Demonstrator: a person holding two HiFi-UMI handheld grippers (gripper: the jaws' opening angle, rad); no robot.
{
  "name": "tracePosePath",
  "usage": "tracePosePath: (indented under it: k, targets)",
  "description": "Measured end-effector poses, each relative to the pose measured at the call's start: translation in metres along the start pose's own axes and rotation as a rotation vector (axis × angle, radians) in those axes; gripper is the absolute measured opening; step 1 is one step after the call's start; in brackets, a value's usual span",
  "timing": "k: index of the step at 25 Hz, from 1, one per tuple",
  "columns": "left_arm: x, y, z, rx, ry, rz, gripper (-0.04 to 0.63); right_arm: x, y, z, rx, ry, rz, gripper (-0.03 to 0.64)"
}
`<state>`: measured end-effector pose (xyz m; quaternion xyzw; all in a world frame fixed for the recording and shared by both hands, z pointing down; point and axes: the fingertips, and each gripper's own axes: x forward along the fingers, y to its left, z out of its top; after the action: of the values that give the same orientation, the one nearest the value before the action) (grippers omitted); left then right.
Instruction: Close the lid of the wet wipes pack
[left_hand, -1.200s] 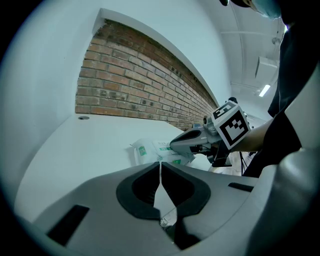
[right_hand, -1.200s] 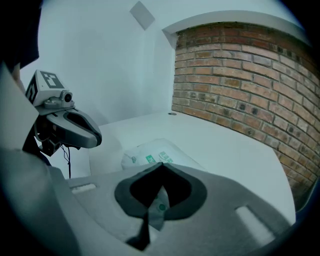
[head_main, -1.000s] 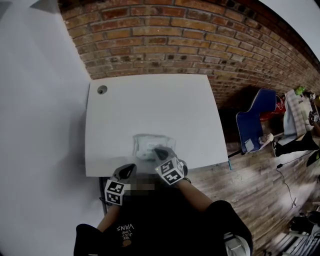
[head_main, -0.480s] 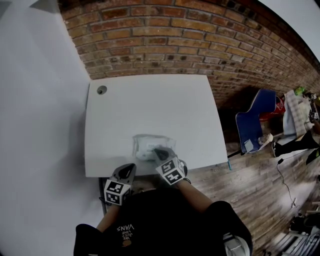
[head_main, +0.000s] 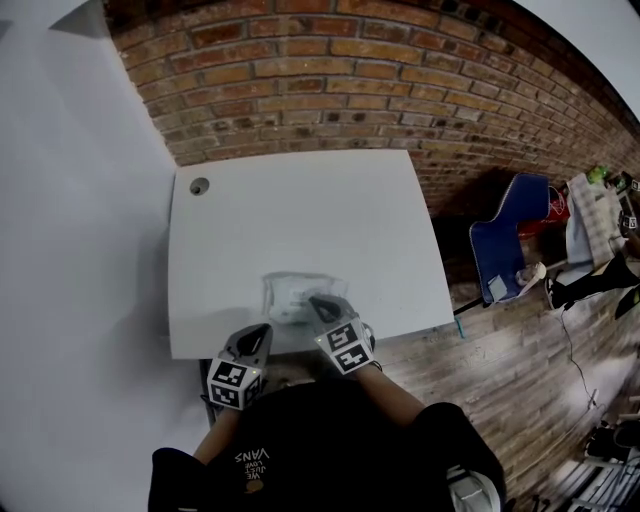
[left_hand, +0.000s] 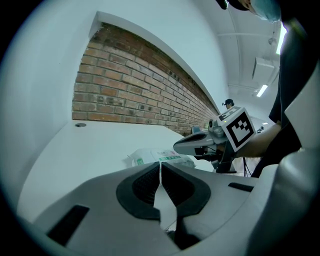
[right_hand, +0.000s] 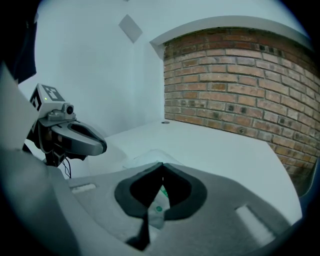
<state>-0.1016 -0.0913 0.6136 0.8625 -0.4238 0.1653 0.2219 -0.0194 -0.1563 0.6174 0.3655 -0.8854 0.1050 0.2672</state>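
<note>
The left gripper (left_hand: 160, 169) is held clenched and empty at the worktop's (head_main: 300, 200) near edge. Just beyond, the right gripper (right_hand: 161, 169), jaws together, is poised on the wet wipes pack (head_main: 288, 292). Lid-pressing seems underway; a downward push is called for.

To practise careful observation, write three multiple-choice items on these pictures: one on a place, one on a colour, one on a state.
1. The soft white wet wipes pack lies on the square white table: A near the person's edge; B against the far wall; C on the corner hole.
2. The wall beyond the table is: A green tile; B red-brown brick; C black panel.
3. The left gripper's jaws are: A wide apart; B clamped on the pack; C together, empty.
Answers: A, the pack sits by the near edge; B, brick courses show; C, the left gripper view shows them meeting with nothing between.
</note>
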Motion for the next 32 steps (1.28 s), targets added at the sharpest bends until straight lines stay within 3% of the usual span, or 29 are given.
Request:
tracePosePath:
  k: [19,32]
  targets:
    - [0.009,-0.021,0.054,0.093,-0.109,-0.064,0.011,-0.061,-0.036,0.020,0.120,-0.123,-0.145,-0.002]
    - [-0.004,-0.038,0.065,0.130,-0.157,-0.128,0.011,-0.105,-0.033,0.013,0.175,-0.175,-0.262,-0.002]
